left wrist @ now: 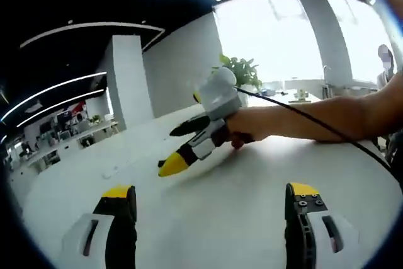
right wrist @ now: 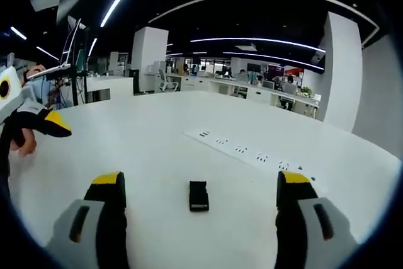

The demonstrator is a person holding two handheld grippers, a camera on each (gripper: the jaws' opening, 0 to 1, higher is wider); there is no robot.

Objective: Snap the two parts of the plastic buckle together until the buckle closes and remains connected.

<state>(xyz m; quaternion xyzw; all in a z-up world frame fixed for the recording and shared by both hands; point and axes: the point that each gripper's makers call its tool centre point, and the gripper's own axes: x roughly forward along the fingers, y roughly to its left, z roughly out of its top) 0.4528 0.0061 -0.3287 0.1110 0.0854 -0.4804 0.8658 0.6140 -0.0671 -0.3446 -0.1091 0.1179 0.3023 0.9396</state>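
A small black plastic buckle [right wrist: 199, 195] lies flat on the white table [right wrist: 157, 137], between the jaws of my right gripper [right wrist: 200, 179] and touching neither. That gripper stands open, low over the table. I cannot tell whether the buckle is one part or two joined. In the left gripper view my left gripper [left wrist: 211, 201] is open with nothing between its yellow-tipped fingers [left wrist: 118, 194]. Ahead of it a hand [left wrist: 252, 127] holds the right gripper [left wrist: 174, 149] low over the table, jaws apart. The left gripper's yellow tip [right wrist: 56, 124] shows at the far left of the right gripper view.
A row of flush sockets [right wrist: 252, 150] runs across the table beyond the buckle. A black cable [left wrist: 327, 127] trails along the person's forearm [left wrist: 327, 114]. A potted plant [left wrist: 242, 70] stands at the table's far edge. A white pillar [right wrist: 343, 74] and office desks stand further back.
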